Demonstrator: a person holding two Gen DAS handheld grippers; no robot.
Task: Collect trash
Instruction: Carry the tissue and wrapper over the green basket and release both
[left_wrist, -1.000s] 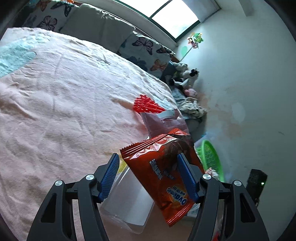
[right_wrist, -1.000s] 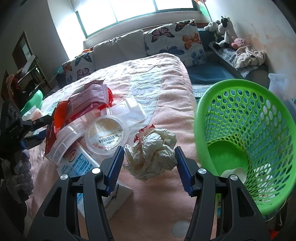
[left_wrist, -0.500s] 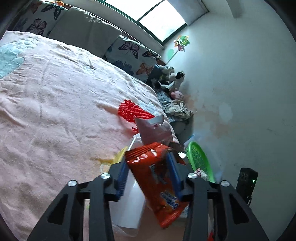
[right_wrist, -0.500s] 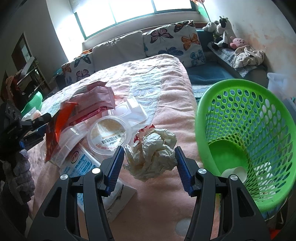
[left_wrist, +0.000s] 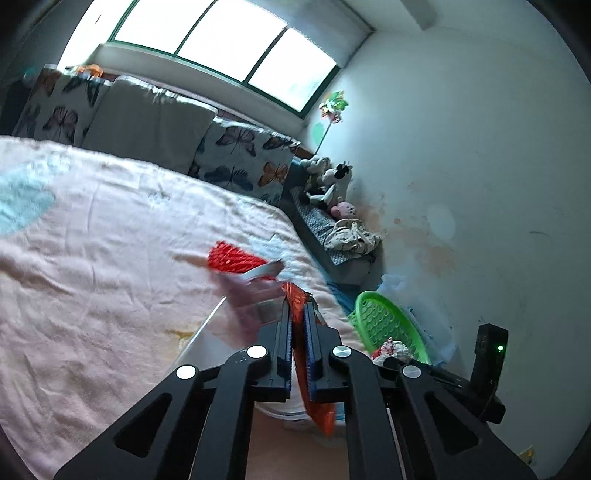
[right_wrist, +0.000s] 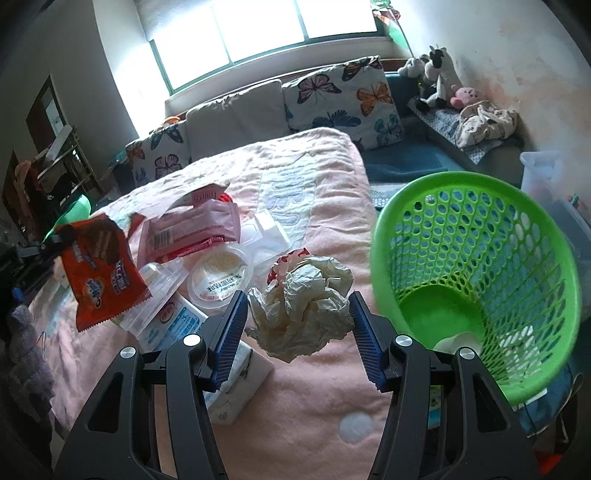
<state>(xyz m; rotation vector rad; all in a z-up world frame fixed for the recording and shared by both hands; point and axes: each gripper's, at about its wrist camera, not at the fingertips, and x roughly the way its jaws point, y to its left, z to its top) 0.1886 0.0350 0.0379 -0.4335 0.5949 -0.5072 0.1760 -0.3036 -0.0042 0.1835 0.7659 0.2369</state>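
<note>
Two claws are gripping trash: our left gripper (left_wrist: 297, 325) is pinching the orange wrapper (left_wrist: 295, 295), our right gripper (right_wrist: 297, 334) is clamping the crumpled paper (right_wrist: 301, 306), with the green basket (right_wrist: 480, 221) to its right.

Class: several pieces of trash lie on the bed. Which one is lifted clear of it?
The orange snack wrapper, pinched in the left gripper; the rest lie on the blanket.

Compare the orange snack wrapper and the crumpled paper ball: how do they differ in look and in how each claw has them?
The orange snack wrapper is flat, glossy and printed; the crumpled paper ball is a bulky, off-white wad. The left claw is shut tight on the wrapper, which hangs lifted off the bed; the right claw is wide around the ball, its pads at the ball's sides. Both are trash near the green basket.
</note>
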